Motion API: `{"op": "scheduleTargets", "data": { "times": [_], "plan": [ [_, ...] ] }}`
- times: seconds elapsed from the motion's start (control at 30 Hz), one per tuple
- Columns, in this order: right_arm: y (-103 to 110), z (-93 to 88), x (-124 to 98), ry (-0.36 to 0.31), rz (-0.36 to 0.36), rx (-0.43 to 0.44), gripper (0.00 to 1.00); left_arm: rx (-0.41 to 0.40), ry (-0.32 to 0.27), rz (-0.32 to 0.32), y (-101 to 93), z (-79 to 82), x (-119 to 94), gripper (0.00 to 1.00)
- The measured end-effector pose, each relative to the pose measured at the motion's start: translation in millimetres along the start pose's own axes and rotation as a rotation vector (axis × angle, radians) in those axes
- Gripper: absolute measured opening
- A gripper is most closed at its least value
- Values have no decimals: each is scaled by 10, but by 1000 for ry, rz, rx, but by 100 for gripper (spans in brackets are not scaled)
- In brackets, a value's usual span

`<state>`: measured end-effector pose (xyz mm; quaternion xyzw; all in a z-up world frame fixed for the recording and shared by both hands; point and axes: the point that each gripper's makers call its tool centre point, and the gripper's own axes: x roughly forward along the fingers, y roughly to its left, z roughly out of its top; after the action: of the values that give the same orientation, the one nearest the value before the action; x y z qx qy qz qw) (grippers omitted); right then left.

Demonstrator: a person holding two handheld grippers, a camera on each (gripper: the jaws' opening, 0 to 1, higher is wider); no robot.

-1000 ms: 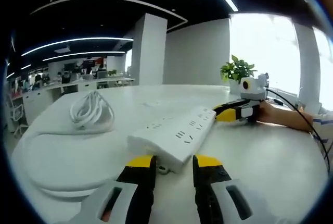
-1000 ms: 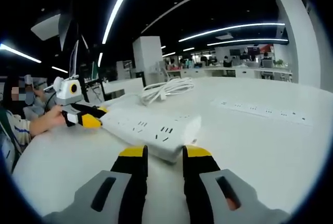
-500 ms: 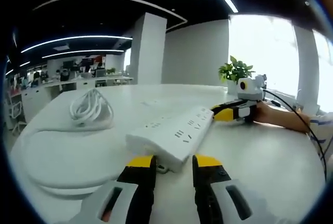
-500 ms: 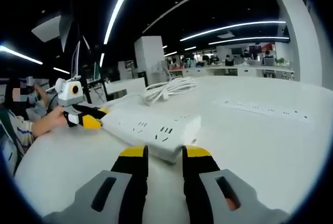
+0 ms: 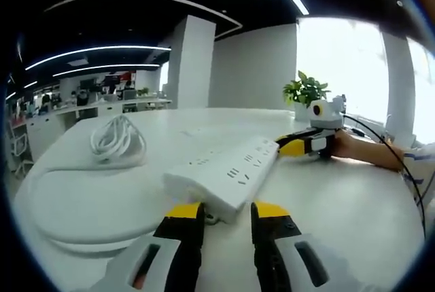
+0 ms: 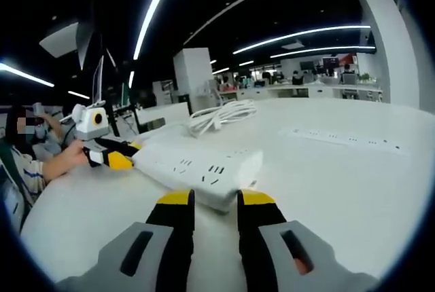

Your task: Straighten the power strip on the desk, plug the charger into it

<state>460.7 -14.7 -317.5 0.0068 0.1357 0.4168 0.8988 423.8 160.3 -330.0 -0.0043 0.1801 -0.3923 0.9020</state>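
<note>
A long white power strip [image 5: 228,170] lies aslant on the white desk [image 5: 353,210]. Its near end sits just beyond my left gripper [image 5: 226,209], whose yellow-tipped jaws stand open with nothing between them. At the strip's far end is my right gripper [image 5: 293,147], held by a hand. In the right gripper view the same strip [image 6: 197,163] ends just ahead of my open right gripper [image 6: 215,198], and my left gripper [image 6: 114,157] is at the opposite end. A coiled white charger cable [image 5: 119,141] [image 6: 221,115] rests farther back on the desk.
A potted plant [image 5: 307,92] stands by the window behind the far gripper. A row of flush sockets [image 6: 346,140] is set into the desk top. A person's sleeve [image 6: 20,170] is at the desk edge. Office desks and a white pillar [image 5: 194,64] lie beyond.
</note>
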Motion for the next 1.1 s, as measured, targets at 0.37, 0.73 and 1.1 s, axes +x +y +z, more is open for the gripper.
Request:
{"op": "scheduleTargets", "data": {
  "times": [0.37, 0.73, 1.1],
  "plan": [
    [73, -20, -67, 1, -5, 5, 23, 20, 9, -5, -34, -31, -54, 27],
    [169, -47, -153, 3, -11, 20, 23, 50, 37, -18, -44, -57, -103, 23],
    [238, -73, -232, 2, -17, 29, 22, 53, 36, -24, -82, -85, -130, 24]
  ]
}}
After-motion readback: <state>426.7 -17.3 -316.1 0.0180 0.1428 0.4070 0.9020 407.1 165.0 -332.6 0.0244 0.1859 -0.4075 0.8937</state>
